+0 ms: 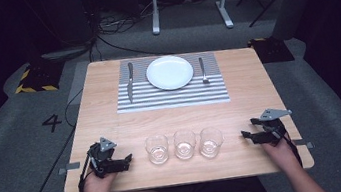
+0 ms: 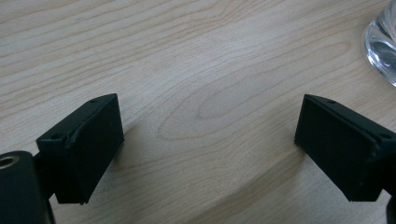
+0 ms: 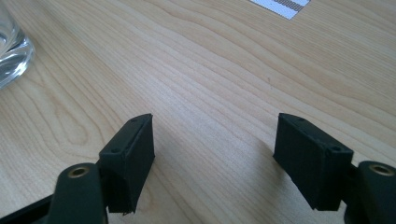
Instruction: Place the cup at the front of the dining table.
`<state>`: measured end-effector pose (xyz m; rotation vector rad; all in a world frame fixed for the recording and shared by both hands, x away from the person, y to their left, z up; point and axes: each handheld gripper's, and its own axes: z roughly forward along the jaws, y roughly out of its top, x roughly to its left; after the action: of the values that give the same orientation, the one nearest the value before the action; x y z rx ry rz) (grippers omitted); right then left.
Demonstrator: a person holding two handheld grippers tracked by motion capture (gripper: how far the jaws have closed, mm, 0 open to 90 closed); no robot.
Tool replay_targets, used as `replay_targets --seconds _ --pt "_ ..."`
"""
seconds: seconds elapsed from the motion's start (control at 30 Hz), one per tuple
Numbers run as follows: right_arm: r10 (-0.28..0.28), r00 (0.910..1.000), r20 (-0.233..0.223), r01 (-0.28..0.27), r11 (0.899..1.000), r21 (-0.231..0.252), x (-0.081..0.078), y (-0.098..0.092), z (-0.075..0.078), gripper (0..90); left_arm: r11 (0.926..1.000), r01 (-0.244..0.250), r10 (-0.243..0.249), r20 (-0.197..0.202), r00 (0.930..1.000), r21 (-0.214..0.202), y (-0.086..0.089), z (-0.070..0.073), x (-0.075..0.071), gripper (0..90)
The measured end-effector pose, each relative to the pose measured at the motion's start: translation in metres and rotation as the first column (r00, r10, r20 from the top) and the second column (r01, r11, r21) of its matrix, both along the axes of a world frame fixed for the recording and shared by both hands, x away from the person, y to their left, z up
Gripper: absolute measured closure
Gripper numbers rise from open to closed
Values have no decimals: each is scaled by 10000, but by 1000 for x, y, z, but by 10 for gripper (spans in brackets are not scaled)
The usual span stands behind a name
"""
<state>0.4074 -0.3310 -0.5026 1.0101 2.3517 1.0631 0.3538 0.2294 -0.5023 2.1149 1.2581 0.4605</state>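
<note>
Three clear glasses stand in a row near the table's front edge: left (image 1: 157,149), middle (image 1: 185,143), right (image 1: 211,142). My left gripper (image 1: 128,161) rests on the wood left of them, held by a hand, its jaws wide apart over bare table (image 2: 208,126). The left glass's base (image 2: 382,46) peeks in at that view's upper right. My right gripper (image 1: 245,136) rests right of the row, jaws also spread over bare wood (image 3: 212,144). A glass's base (image 3: 11,51) sits at that view's upper left.
At the far middle lies a striped placemat (image 1: 174,98) bearing a white plate (image 1: 169,72), with a knife (image 1: 129,81) on its left and a fork (image 1: 202,69) on its right. The wooden table (image 1: 107,125) ends just behind both hands. Cables trail on the floor to the left.
</note>
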Motion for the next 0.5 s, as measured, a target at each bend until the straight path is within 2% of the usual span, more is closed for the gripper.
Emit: replay_targets --seconds 0.5 --pt "-28 10000 58 29 10000 -54 -1 1 0 288 10000 21 -22 -55 10000 -75 0 0 0 81"
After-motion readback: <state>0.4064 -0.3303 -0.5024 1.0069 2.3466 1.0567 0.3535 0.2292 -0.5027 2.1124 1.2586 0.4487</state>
